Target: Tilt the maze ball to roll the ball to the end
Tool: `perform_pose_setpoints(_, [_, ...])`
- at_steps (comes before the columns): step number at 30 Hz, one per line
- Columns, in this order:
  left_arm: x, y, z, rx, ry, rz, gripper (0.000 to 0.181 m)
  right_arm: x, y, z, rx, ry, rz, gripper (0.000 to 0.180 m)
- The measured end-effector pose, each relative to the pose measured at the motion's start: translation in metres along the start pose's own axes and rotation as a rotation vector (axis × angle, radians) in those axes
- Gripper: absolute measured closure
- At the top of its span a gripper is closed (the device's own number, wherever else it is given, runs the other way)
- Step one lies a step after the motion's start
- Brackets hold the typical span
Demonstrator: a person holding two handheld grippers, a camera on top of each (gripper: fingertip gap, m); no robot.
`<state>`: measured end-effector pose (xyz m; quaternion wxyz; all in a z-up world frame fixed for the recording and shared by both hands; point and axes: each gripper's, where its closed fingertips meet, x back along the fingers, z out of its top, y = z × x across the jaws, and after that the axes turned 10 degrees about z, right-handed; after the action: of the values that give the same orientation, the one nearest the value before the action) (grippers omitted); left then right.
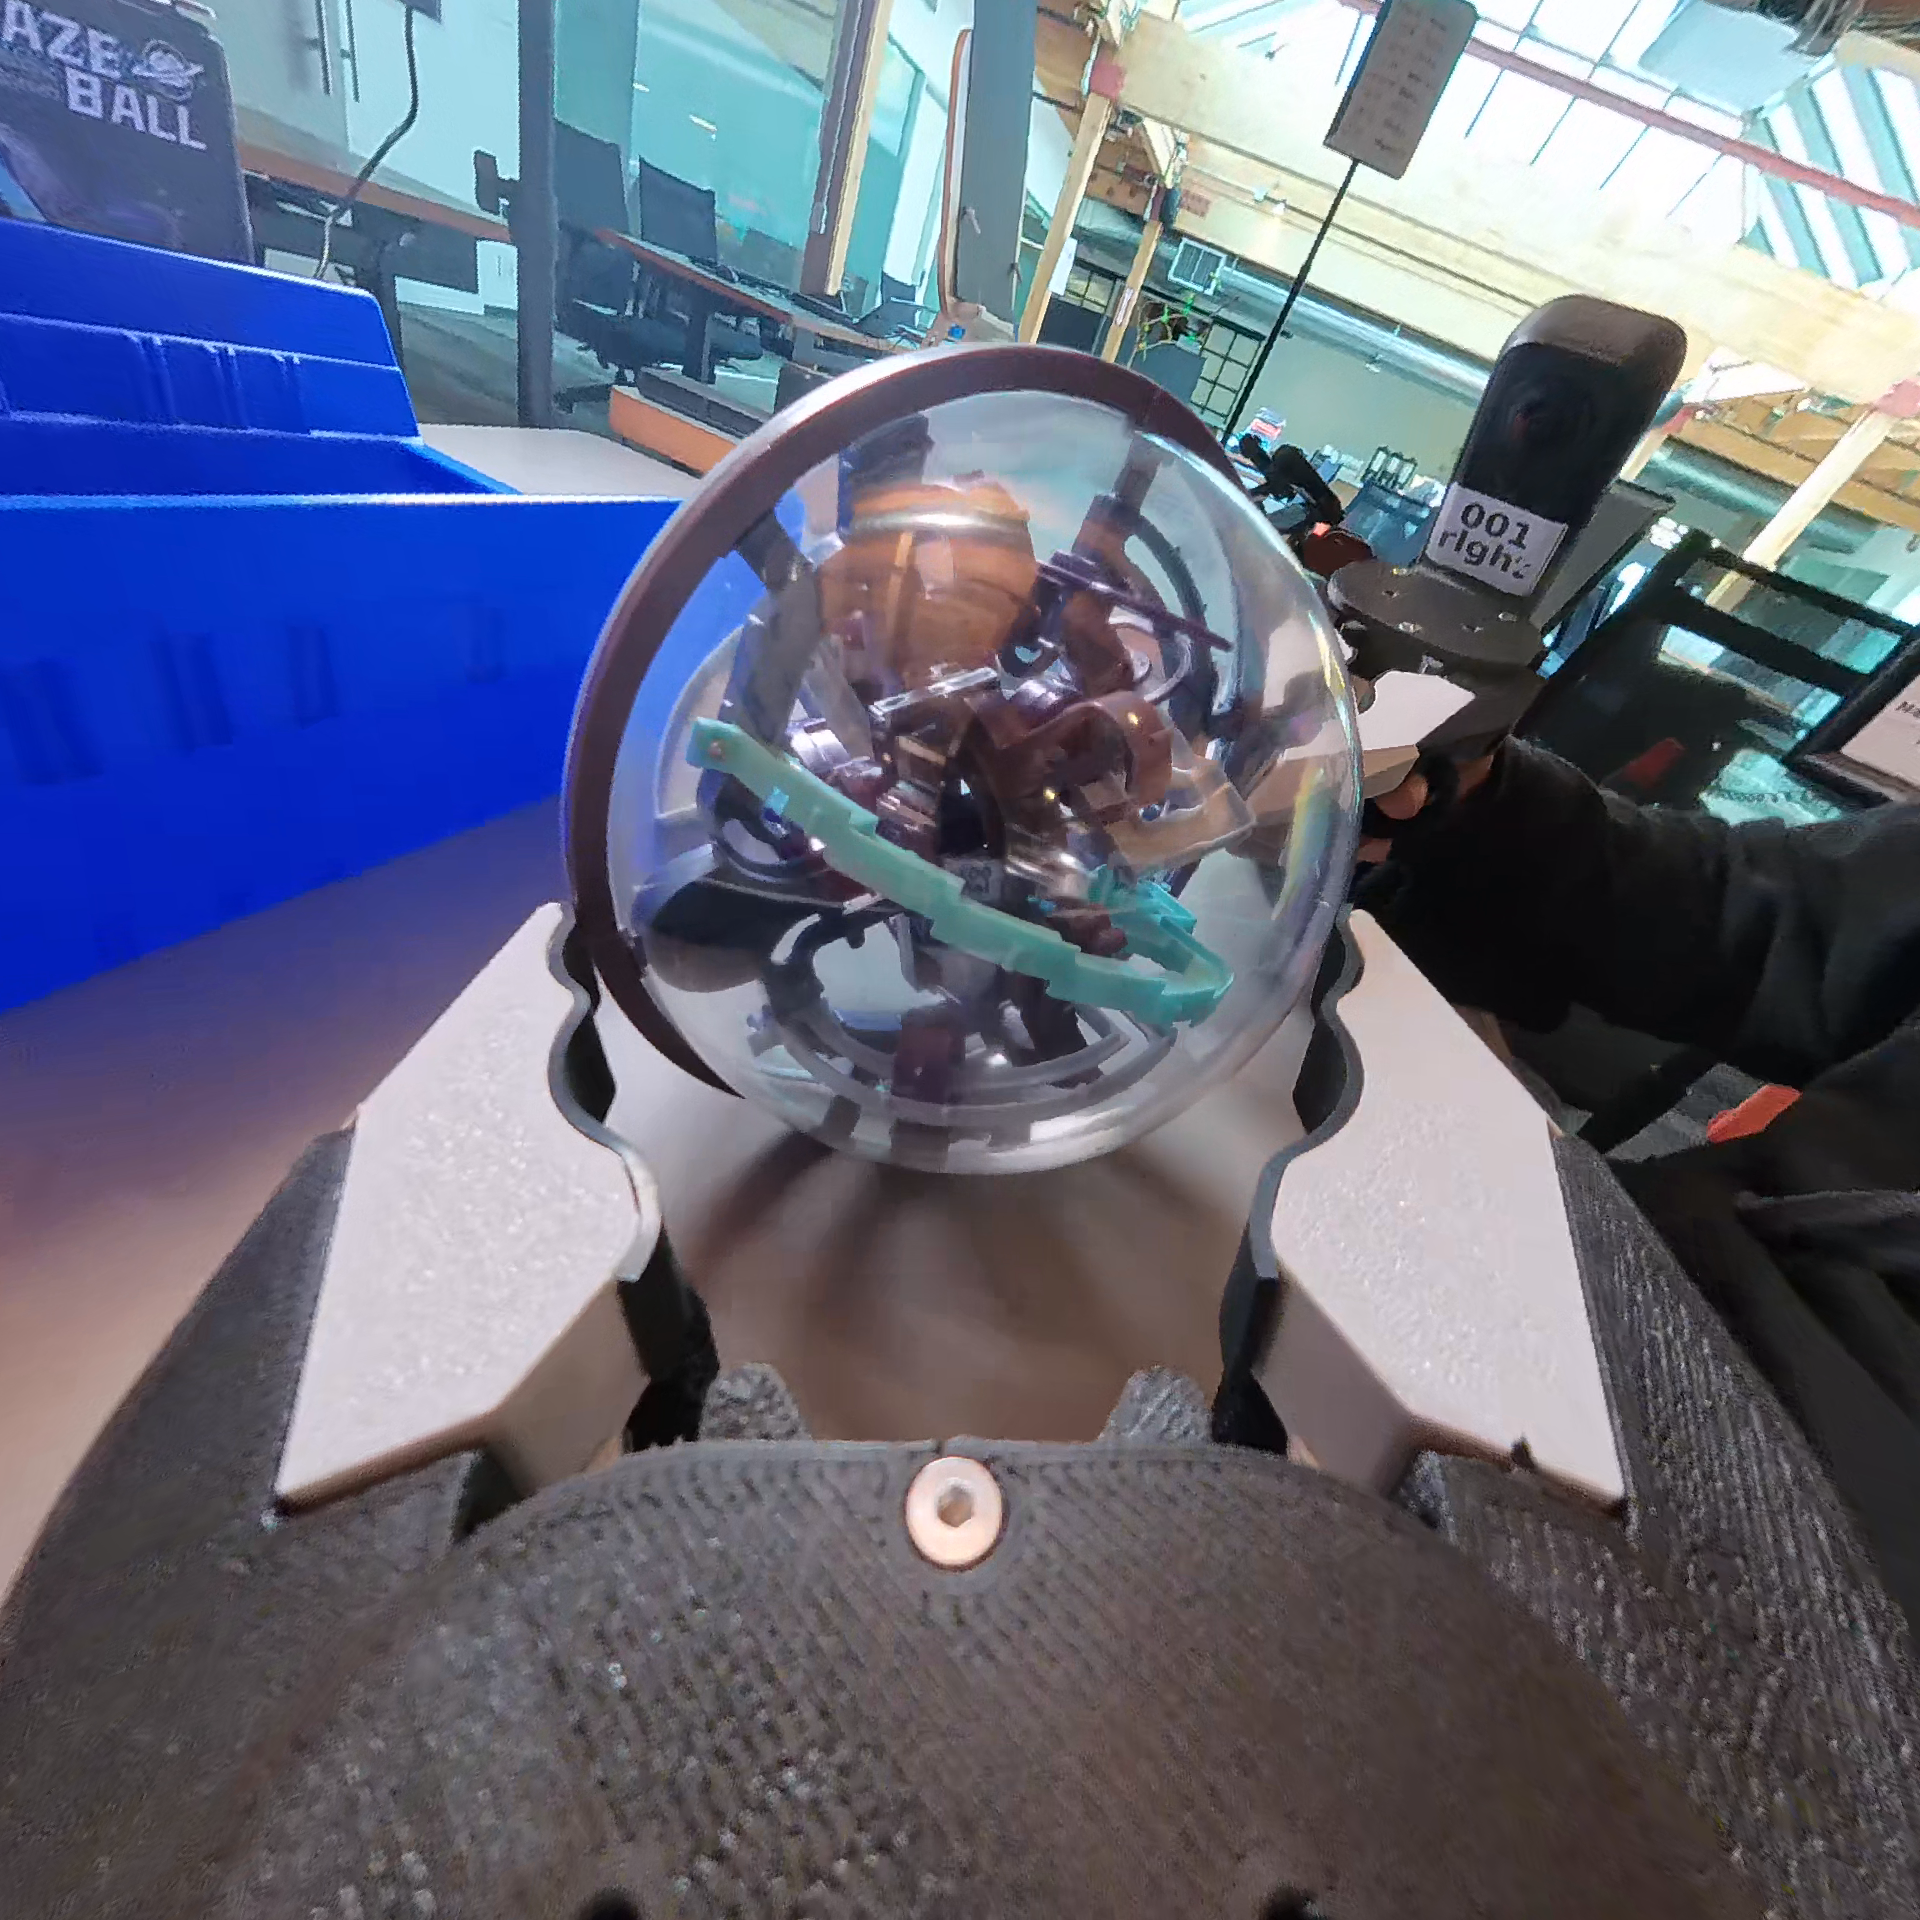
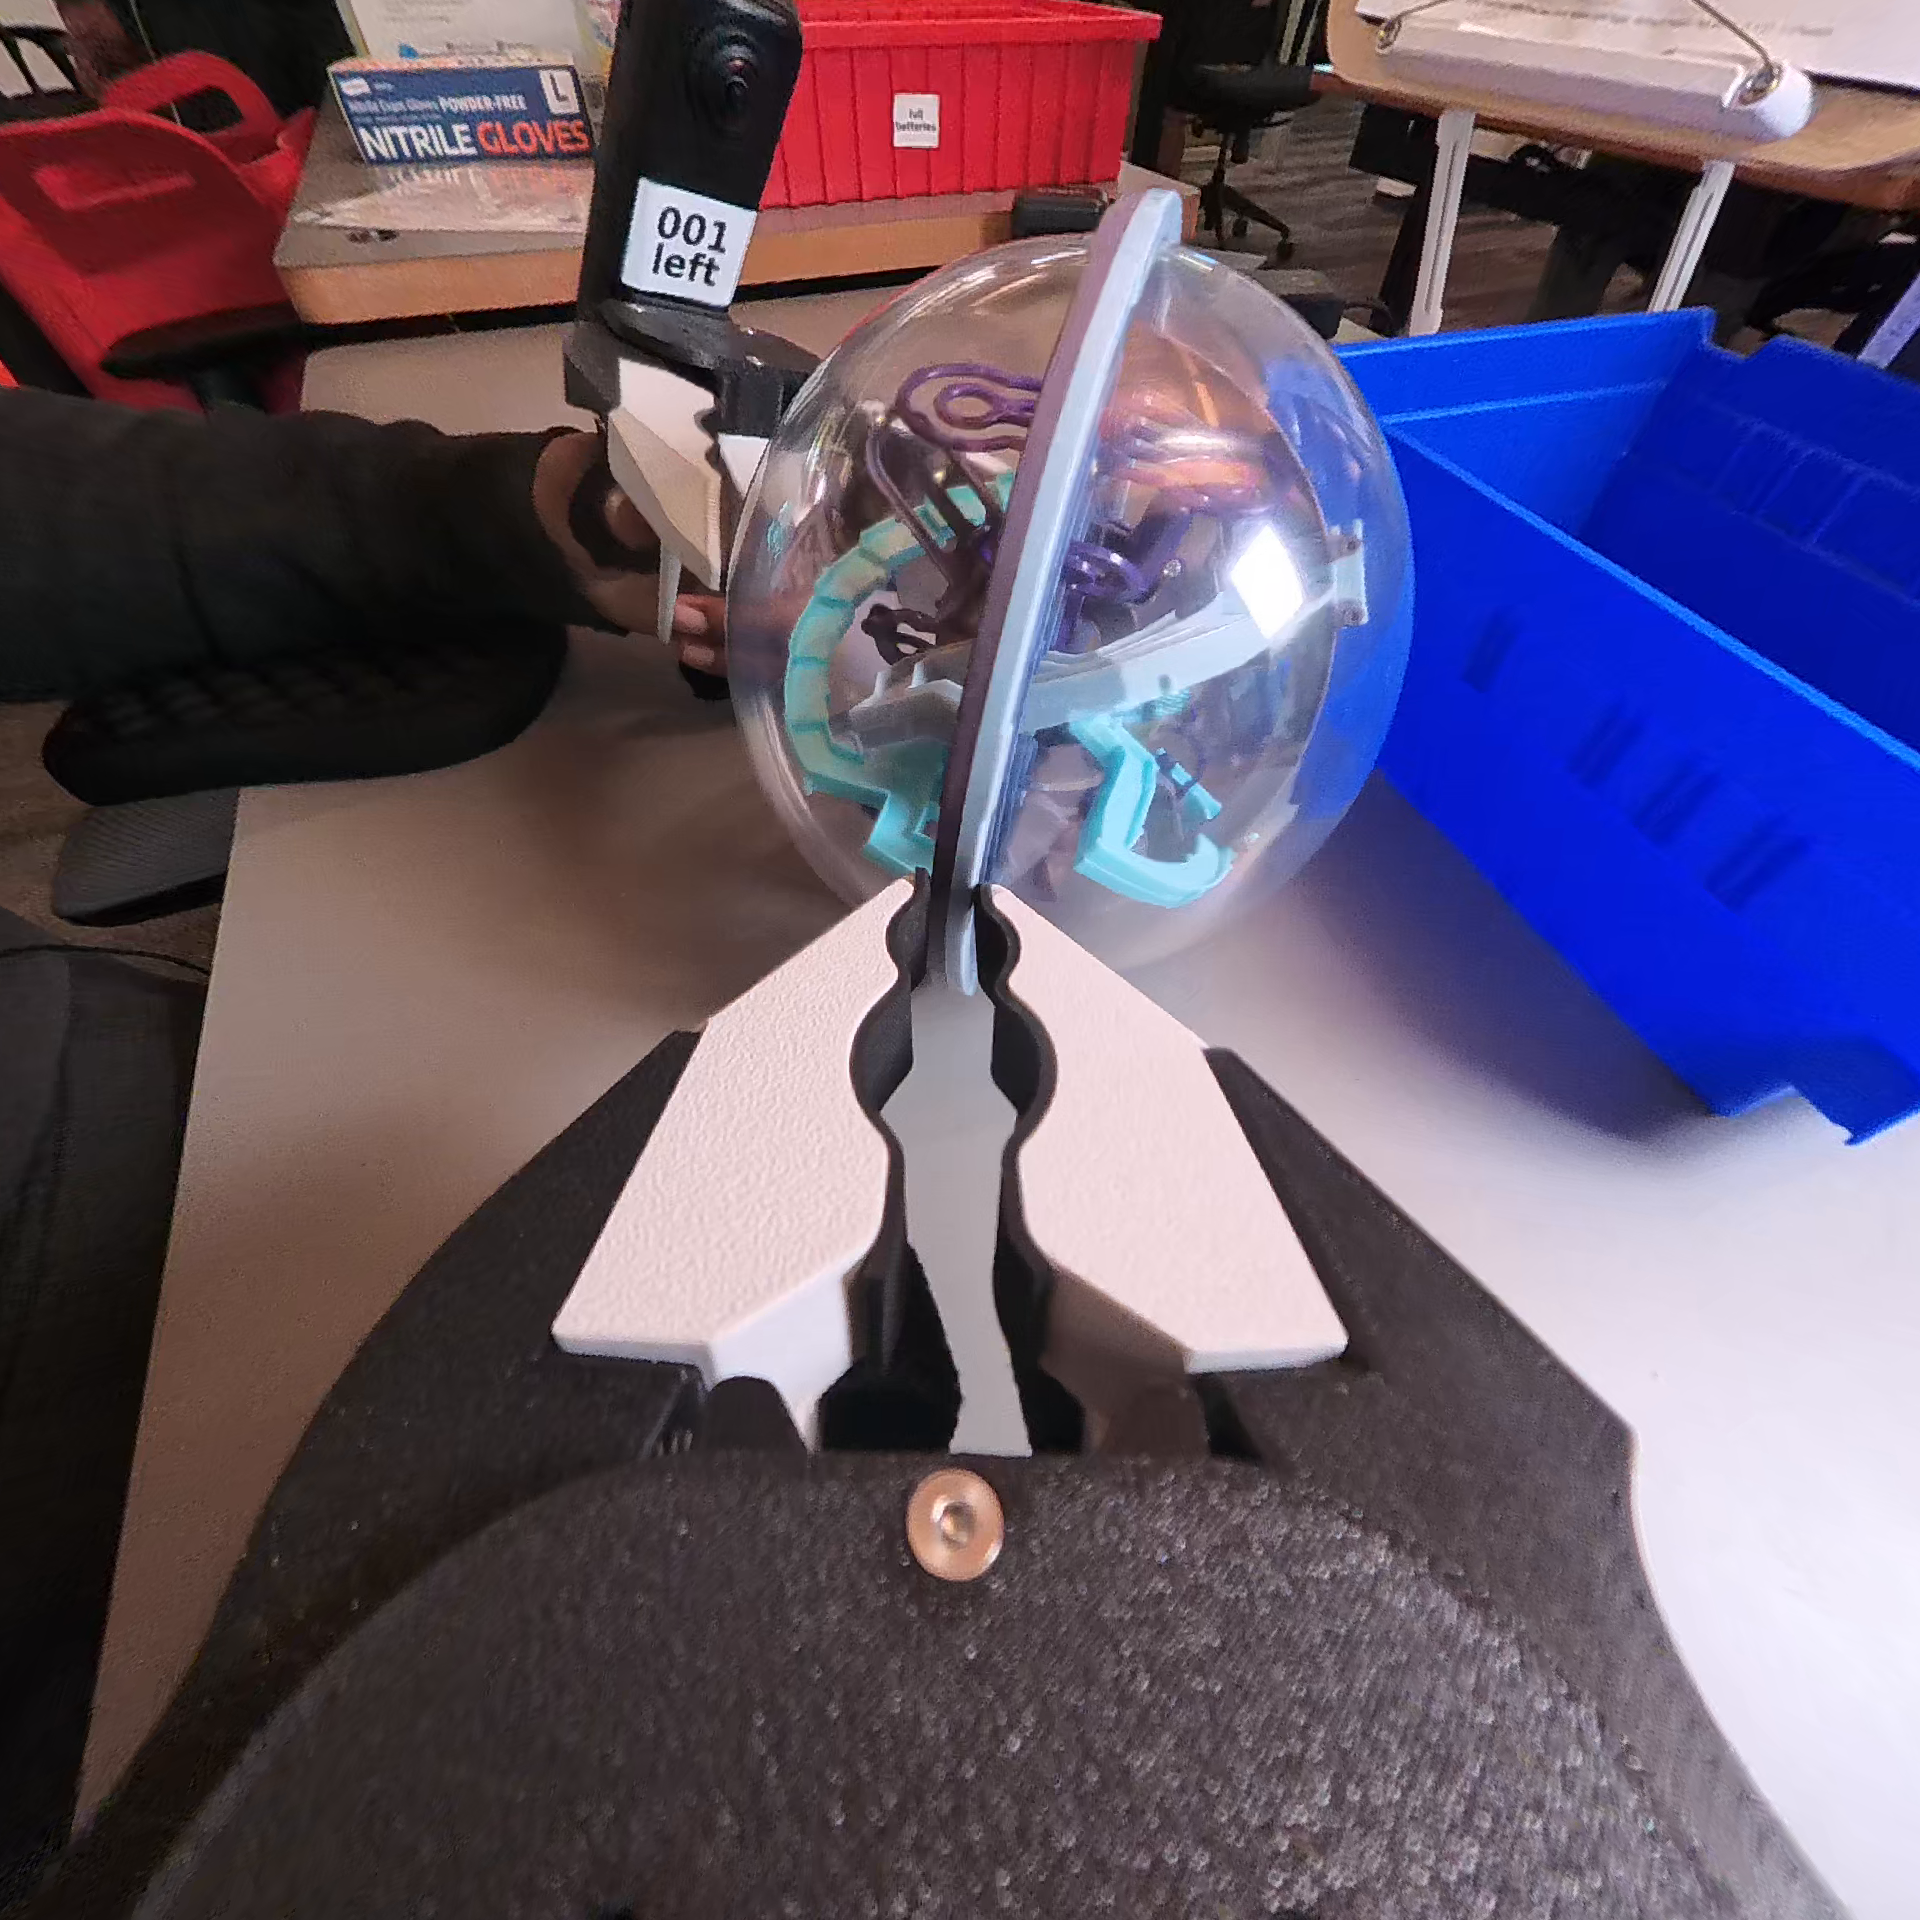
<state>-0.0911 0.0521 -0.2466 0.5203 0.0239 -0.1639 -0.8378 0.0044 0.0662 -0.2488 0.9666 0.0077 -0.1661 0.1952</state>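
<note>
clear plastic maze ball [image 1: 961,769] with a dark equator rim and teal, purple and brown tracks inside sits at the centre of the pale worktop [image 2: 1455,1299]; whether it touches the surface or hangs just above, cannot tell. rim stands near upright, slightly tilted.

right gripper [image 2: 949,925]: white jaws nearly together, clamped on the lower edge of the ball's rim, the thin flange pinched between the dark wavy pads.

left gripper [image 1: 956,997]: jaws wide apart, one on each side of the ball's lower half, pads close against the shell; contact on the right side unclear.

blue plastic bin [image 2: 1683,665] just beside the ball, on the side away from the person's dark sleeve [image 2: 270,551]. small rolling ball inside not made out.

red bin [image 2: 956,104] and glove box [image 2: 468,109] well behind the ball on another table.
</note>
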Motion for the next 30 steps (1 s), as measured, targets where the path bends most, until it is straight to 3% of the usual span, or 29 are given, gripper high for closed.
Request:
perform_pose_setpoints(17, [0.016, -0.004, -0.003, -0.091, -0.017, -0.094, 0.047, -0.017, -0.018, 0.004, 0.170, -0.029, -0.065, 0.174])
perform_pose_setpoints(22, [0.032, -0.013, 0.003, -0.107, 0.008, -0.085, 0.080, -0.027, -0.032, 0.011, 0.208, -0.024, -0.055, 0.180])
perform_pose_setpoints(27, [0.032, -0.014, 0.005, -0.079, 0.017, -0.084, 0.079, -0.033, -0.044, 0.013, 0.251, -0.027, -0.037, 0.180])
perform_pose_setpoints(30, [0.028, -0.016, 0.008, -0.059, 0.027, -0.059, 0.069, -0.009, -0.026, 0.033, 0.325, 0.048, -0.136, 0.180])
